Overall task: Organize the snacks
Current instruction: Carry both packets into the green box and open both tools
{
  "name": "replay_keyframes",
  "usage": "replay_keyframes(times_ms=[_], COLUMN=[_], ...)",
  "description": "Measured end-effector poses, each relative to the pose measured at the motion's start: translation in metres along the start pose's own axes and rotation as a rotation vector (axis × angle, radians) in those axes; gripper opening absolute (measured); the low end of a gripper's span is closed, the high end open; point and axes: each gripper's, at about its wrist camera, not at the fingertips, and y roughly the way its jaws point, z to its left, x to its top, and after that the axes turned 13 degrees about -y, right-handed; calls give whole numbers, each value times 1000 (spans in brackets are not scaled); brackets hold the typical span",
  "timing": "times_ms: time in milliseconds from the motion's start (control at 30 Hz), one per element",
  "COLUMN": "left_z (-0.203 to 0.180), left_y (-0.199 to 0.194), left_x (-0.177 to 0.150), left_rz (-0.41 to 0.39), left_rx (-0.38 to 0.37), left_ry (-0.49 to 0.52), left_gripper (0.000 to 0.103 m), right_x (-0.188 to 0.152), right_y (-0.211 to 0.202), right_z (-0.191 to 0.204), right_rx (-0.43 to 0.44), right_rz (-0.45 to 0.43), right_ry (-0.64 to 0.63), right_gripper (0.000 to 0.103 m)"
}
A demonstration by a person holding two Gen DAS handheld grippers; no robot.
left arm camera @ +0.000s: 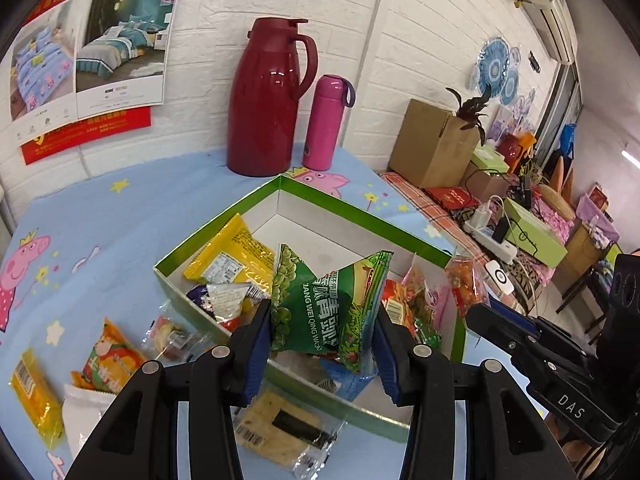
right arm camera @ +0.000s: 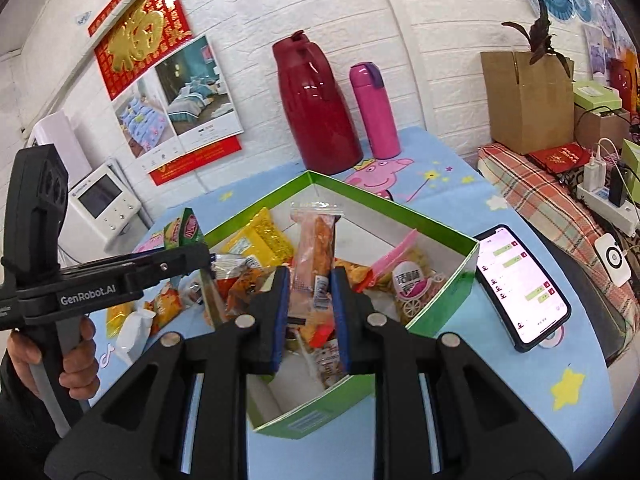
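Your left tongs (left arm camera: 322,334) are clamped on a green pea snack bag (left arm camera: 324,308), the blue pads pressing its crumpled sides, and you hold it above the near edge of the green box (left arm camera: 328,196). Your right tongs (right arm camera: 308,300) are clamped on a clear pinkish snack packet (right arm camera: 316,248), held upright over the same box, its sealed top pointing up. Inside the box lie a yellow packet (left arm camera: 232,256), a pink-labelled clear bag (right arm camera: 412,280) and several more small wrapped snacks, piled loosely. On the bench (left arm camera: 120,216), left of the box, loose snacks lie on the blue cartoon cloth: an orange packet (left arm camera: 110,360), a yellow bar (left arm camera: 34,396), a white pouch (left arm camera: 86,412), and a cracker pack (left arm camera: 280,428) just below the box. A lit phone (right arm camera: 520,284) lies just right of the box. A red thermos jug (left arm camera: 266,96) and a pink bottle (left arm camera: 326,124) stand behind the box against the wall.
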Motion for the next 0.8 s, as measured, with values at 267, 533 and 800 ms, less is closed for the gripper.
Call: replay_keyframes(times_ms=[267,533,800], left_z=[-1,13,31], left_y=[44,39,-9], left_x=[3,-11,-18], left_rz=[15,10,-57], left_rx=[55,95,106], left_ry=[4,-9,-46], left_gripper=[80,89,102], right_x=[-10,-12,-10], right_y=[24,19,-11], right_z=[-23,-20,15], right_rx=[-34,-54,-2], right_rz=[-2,12,-33], right_ry=[3,-2,-27], right_gripper=[75,79,85])
